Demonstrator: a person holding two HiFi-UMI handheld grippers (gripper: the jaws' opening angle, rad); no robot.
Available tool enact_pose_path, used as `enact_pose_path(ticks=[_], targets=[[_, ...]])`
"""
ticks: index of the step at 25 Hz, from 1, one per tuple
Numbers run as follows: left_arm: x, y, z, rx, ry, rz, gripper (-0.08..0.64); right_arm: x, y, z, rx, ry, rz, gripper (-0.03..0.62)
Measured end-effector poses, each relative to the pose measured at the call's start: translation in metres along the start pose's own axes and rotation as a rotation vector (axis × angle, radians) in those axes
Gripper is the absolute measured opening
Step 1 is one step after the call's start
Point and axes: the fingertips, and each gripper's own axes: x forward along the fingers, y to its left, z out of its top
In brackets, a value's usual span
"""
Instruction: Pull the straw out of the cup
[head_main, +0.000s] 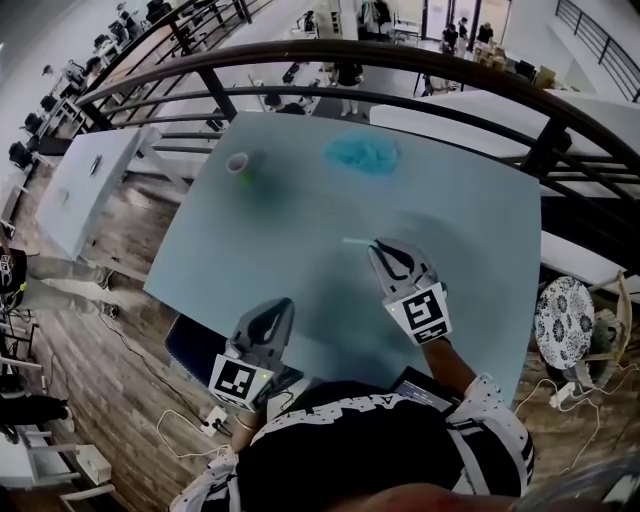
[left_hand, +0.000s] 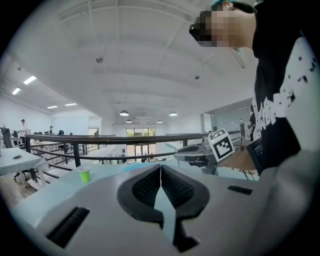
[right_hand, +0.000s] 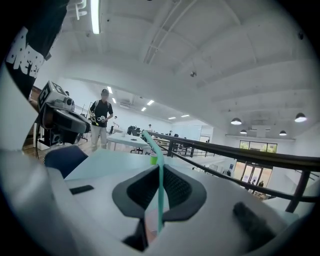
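Right gripper (right_hand: 160, 169): jaws pressed together on the straw (right_hand: 160, 200). In the right gripper view the teal straw runs up between the two black pads, and its bent top leans toward 11 o'clock. In the head view the free end sticks out of the jaw tips toward 9 o'clock, above the table (head_main: 470, 230). The straw is clear of the cup.

Left gripper (left_hand: 160, 167): jaws pressed together, pad against pad, with nothing between them. In the head view it sits at 7 o'clock from the right gripper, near the table's front edge. The two grippers are apart.

Cup (head_main: 238, 162): green with a pale rim, upright on the table. In the head view it is at 10 o'clock from the right gripper's jaw tips and well apart from both grippers. In the left gripper view it appears at 10 o'clock from the jaws.

A crumpled blue item (head_main: 362, 153) lies on the far part of the table, at 12 o'clock from the right gripper and at 3 o'clock from the cup. A dark railing (head_main: 420, 62) runs beyond the table's far edge.
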Motion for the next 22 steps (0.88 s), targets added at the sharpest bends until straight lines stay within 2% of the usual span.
enact_pose_path(ticks=[18,22], targets=[[-0.017,-0.012,0.008,0.026,-0.046,-0.014,0.014,-0.032,0.008,0.042,0.000,-0.098,-0.029,0.040],[-0.019,-0.015,0.011,0.009,-0.070,-0.013,0.014,-0.038,0.010,0.048,-0.006,-0.109,-0.029,0.040]])
